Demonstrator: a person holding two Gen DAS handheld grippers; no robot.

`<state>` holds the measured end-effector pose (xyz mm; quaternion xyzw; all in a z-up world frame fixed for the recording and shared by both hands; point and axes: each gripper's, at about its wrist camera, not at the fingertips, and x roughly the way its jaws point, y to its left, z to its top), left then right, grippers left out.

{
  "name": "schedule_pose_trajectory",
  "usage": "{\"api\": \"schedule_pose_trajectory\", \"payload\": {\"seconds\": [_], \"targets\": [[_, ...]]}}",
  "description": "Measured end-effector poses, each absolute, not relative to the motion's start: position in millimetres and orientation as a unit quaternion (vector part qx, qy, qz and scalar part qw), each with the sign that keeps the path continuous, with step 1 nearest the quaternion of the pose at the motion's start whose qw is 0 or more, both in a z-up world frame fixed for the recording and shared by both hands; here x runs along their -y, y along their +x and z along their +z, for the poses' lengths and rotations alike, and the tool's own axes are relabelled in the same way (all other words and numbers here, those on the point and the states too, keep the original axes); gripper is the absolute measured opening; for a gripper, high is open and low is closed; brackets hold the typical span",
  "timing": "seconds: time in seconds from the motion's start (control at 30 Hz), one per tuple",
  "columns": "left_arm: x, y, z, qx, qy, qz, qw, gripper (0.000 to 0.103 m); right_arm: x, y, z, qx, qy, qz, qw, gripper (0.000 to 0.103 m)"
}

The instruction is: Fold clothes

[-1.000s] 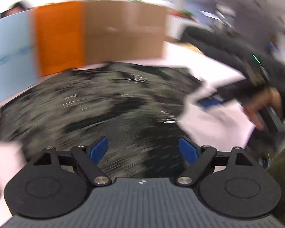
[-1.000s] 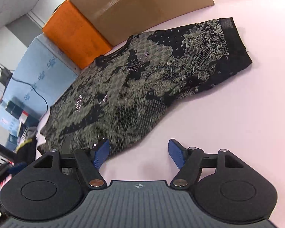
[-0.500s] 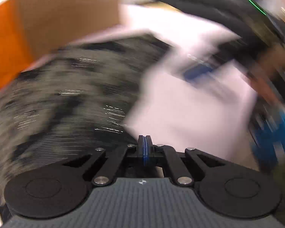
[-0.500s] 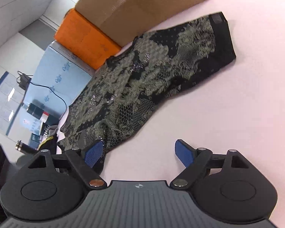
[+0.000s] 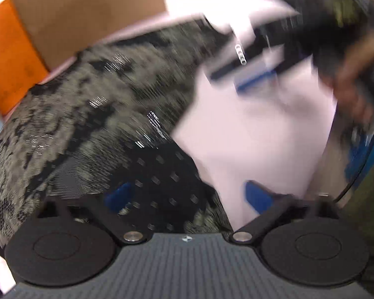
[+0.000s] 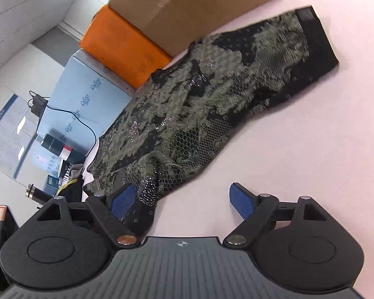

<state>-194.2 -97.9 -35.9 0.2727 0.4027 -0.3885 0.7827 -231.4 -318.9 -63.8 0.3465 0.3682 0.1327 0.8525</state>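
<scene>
A black garment with an olive lace pattern (image 6: pixel 212 104) lies spread on the pale pink table (image 6: pixel 311 149). My right gripper (image 6: pixel 183 199) is open at the garment's near corner; the mesh hem drapes over its left finger (image 6: pixel 123 199), and its right finger is over bare table. My left gripper (image 5: pixel 189 196) hovers low over the garment (image 5: pixel 99 114), jaws opening, with the dark dotted edge of the cloth between them and over the left finger (image 5: pixel 119 195). The pads are not pressing on it. The left wrist view is blurred.
A brown cardboard box (image 6: pixel 199 7), an orange box (image 6: pixel 122 44) and a pale blue panel (image 6: pixel 87 99) line the table's far side. Bottles and a cable sit beyond the left edge. In the left wrist view, the person's hand (image 5: pixel 356 79) shows at upper right.
The left gripper shut, then opened again while dropping toward the garment's near edge. The right gripper opened a little wider, and the garment's hem now lies over its left finger.
</scene>
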Motion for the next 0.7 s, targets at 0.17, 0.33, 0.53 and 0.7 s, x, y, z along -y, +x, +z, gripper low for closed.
{"api": "schedule_pose_trajectory", "payload": {"seconds": [0.17,0.33,0.53,0.7], "targets": [[45.1,-158.5,-11.2,-0.380,0.105,-0.350,0.850,0.002,320.6,-235.3,-59.0,-0.356,0.348,0.129,0.858,0.082],[-62.5,-104.2,-23.3,-0.419,-0.043,-0.103,0.901,0.037,315.3,-231.7,-52.9,-0.347,0.345,0.142,0.861,0.082],[-104.8,-133.5,-15.2,-0.384,-0.042,-0.078,0.919,0.078,284.1,-210.9,-54.4,-0.374,0.301,0.193,0.856,0.082],[-102.4,-153.4,-23.2,-0.392,-0.030,-0.119,0.912,0.079,214.8,-187.5,-54.6,-0.407,0.195,0.277,0.848,0.079]]}}
